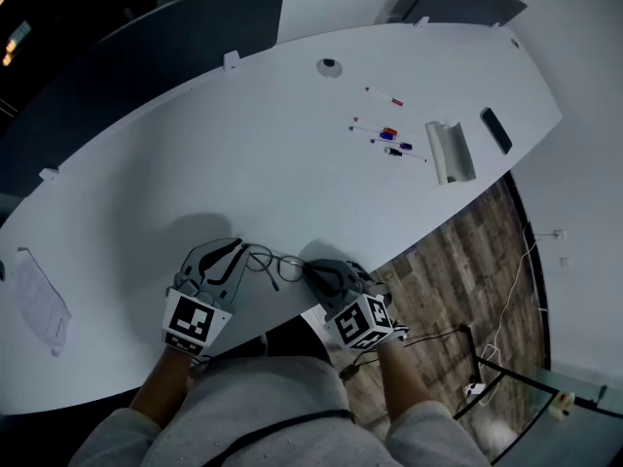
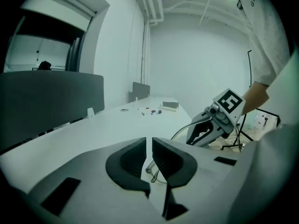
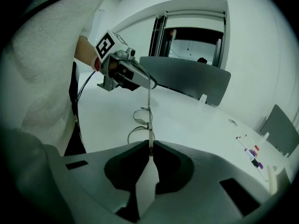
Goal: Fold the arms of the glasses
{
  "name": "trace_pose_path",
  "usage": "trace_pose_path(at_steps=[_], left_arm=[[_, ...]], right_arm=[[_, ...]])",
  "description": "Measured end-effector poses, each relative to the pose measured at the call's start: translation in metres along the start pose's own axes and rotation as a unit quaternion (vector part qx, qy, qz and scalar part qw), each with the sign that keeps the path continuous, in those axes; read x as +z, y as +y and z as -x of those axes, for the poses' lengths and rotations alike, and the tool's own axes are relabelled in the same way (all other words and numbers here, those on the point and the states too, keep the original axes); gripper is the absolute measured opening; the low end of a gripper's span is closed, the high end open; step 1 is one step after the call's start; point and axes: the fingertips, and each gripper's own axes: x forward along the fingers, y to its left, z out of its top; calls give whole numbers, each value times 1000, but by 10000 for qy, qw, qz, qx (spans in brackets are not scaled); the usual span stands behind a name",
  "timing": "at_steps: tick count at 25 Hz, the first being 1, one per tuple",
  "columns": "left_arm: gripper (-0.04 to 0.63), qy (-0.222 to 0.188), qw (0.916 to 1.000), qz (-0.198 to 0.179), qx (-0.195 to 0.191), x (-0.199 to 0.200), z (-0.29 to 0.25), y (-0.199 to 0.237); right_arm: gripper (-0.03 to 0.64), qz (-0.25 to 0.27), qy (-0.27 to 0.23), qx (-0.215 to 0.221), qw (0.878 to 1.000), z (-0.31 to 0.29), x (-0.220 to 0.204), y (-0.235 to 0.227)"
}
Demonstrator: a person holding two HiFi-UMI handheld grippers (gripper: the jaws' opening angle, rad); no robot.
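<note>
Thin wire-framed glasses hang just above the white table, near its front edge, between my two grippers. My left gripper is shut on the end of one arm. In the right gripper view that arm runs straight down from the left gripper to the lenses. My right gripper is shut on the frame at its near end, and its pads pinch the thin metal. In the left gripper view the frame shows below the nearly closed jaws, and a wire leads to the right gripper.
Several marker pens, a white tray and a black phone lie at the far right of the table. A round grommet sits far back and a paper sheet lies at the left. Dark chairs line the far side.
</note>
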Motion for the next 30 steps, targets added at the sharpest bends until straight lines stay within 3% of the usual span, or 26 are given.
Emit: trace_pose_path(at_steps=[6, 11, 17, 24, 30], left_arm=[[35, -4, 9972, -667, 327, 4, -14, -8], [27, 335, 9944, -939, 346, -10, -25, -12], [23, 581, 9854, -1593, 125, -19, -39, -31], [21, 799, 9829, -1648, 193, -25, -48, -30], [21, 919, 9795, -1787, 110, -32, -55, -35]], right_arm=[[38, -39, -23, -6, 10000, 0, -2, -4], [38, 86, -50, -42, 9999, -1, -4, -5], [38, 233, -115, 0, 9997, -2, -5, -7], [40, 175, -306, 50, 9994, -2, -5, -6], [40, -397, -563, -69, 9976, 7, -8, -15]])
